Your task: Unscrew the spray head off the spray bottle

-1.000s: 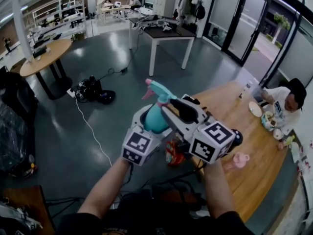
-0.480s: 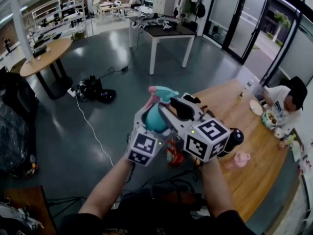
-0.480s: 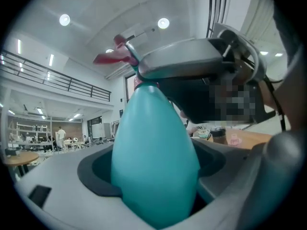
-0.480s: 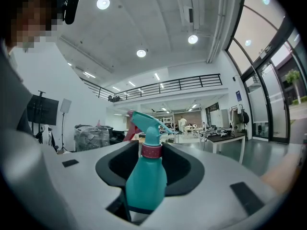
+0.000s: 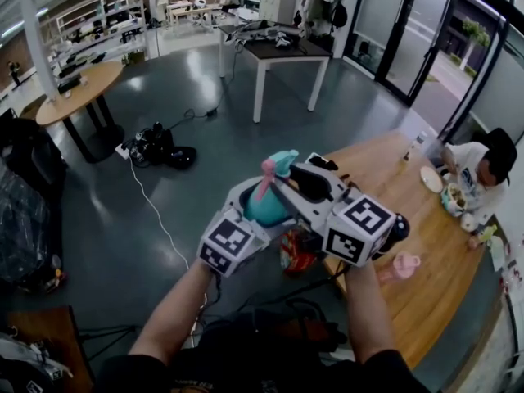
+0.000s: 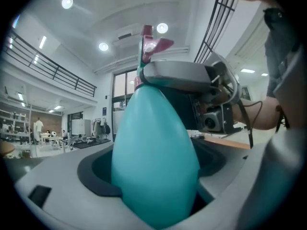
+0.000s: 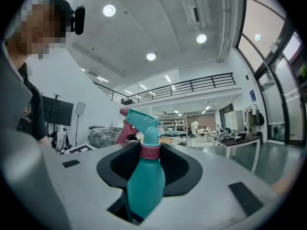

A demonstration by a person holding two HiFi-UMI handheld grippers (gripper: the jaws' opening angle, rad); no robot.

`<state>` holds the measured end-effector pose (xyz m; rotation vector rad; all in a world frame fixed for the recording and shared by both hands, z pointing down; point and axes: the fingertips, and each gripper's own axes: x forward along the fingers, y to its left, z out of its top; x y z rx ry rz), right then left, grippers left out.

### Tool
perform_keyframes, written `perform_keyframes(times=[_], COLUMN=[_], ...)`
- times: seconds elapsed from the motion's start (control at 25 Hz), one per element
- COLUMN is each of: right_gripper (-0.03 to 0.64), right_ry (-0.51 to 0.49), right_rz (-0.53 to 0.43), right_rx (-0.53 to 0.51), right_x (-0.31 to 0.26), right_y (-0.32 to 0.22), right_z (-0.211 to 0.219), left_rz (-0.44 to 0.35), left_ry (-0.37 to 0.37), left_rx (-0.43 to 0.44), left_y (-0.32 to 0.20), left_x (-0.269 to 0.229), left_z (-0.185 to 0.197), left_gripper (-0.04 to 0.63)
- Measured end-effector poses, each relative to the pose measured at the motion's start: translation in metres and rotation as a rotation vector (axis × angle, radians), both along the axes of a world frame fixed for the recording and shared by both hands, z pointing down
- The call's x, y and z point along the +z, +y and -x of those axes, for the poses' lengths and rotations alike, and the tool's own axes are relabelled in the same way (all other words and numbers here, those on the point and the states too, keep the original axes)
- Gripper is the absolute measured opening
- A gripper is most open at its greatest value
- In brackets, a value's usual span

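A teal spray bottle (image 5: pixel 260 207) is held upright in the air in front of me, with my left gripper (image 5: pixel 252 211) shut on its fat body (image 6: pixel 156 162). Its teal spray head (image 5: pixel 281 162) and pink trigger (image 5: pixel 266 175) stick up above the jaws. My right gripper (image 5: pixel 284 185) reaches in from the right at neck height. In the right gripper view the pink collar (image 7: pixel 150 150) stands between its jaws, which are closing, with a gap on each side. The spray head (image 7: pixel 142 120) points left above them. The bottle's base is hidden.
A wooden table (image 5: pixel 413 211) runs along the right with a pink object (image 5: pixel 403 264) on it and a person (image 5: pixel 483 170) seated at its far end. A red packet (image 5: pixel 295 256) lies below the grippers. Beyond are a white table (image 5: pixel 282 56), a round table (image 5: pixel 78 88) and floor cables (image 5: pixel 160 150).
The spray head has turned: its pink trigger swung from the left side round toward me. Both grippers shifted slightly, and the right one rolled with the head.
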<state>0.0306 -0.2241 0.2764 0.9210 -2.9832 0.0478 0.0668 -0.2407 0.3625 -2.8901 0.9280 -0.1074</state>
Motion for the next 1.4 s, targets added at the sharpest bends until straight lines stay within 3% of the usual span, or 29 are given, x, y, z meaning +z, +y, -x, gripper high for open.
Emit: perform_keyframes(times=[0.28,0.52,0.84,1.4], right_gripper=[0.137,0.137,0.137,0.137], right_ry=[-0.087,-0.133,-0.155,-0.165], right_rz=[0.012,0.013,-0.020,-0.174], right_rx=[-0.145,-0.170,-0.091,0.091], right_x=[0.000,-0.005,-0.016,-0.063], right_y=[0.012,0.015,0.008,-0.004], right_z=[-0.007,-0.010,-0.019,-0.034], left_rz=[0.039,0.036,0.068,0.148], left_ry=[-0.008,-0.028,-0.071,-0.181], left_rx=[0.149,0.150,0.101,-0.030], left_y=[0.019,0.021,0.013,-0.013], left_x=[0.003,0.005,0.023,0.069], left_z=[-0.006,-0.005,-0.003,0.018], left_gripper=[0.443,0.443,0.443,0.443])
